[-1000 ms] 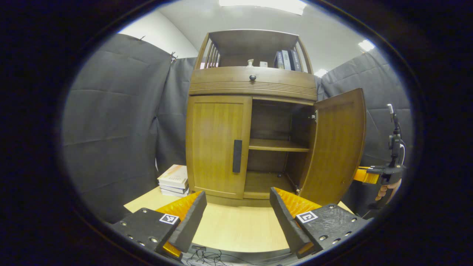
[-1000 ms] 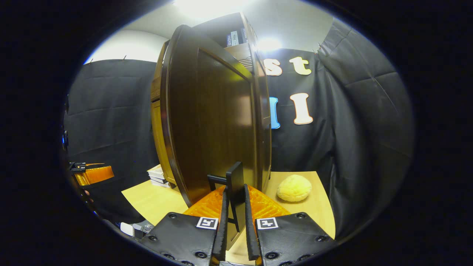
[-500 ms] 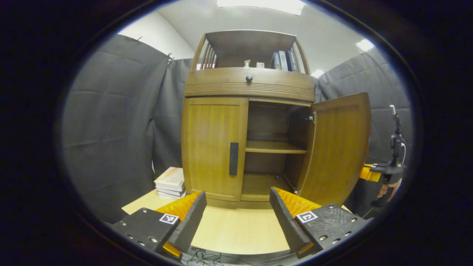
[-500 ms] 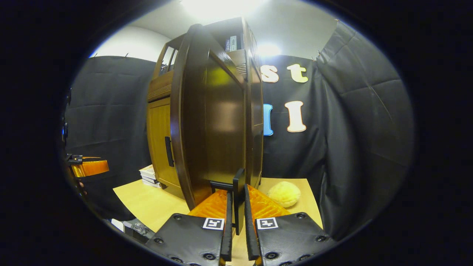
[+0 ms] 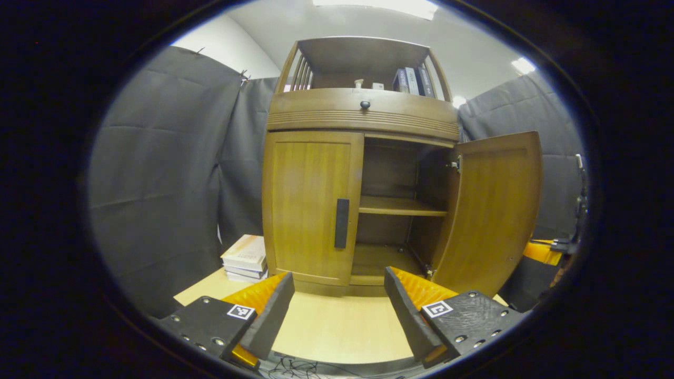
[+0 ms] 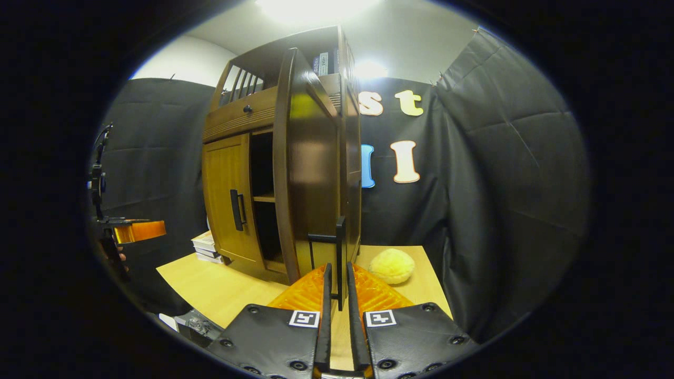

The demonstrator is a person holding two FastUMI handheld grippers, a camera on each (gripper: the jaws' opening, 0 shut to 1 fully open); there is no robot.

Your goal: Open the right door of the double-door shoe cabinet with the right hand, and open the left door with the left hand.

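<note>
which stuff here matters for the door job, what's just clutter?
Job: right door, swung open; its handle, clamped in right gripper; left door, shut; its handle; left gripper, open.
Clutter: book stack, yellow plush, shelf books.

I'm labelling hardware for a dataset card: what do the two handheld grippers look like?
Each gripper, the left gripper and the right gripper, has two wedge-shaped fingers on black textured blocks with round screw heads, and each block bears a square black-and-white marker. Ribbed orange plastic shows on the finger bodies. In the right gripper view, the left gripper carries a black upright mount with a thin cable.
</note>
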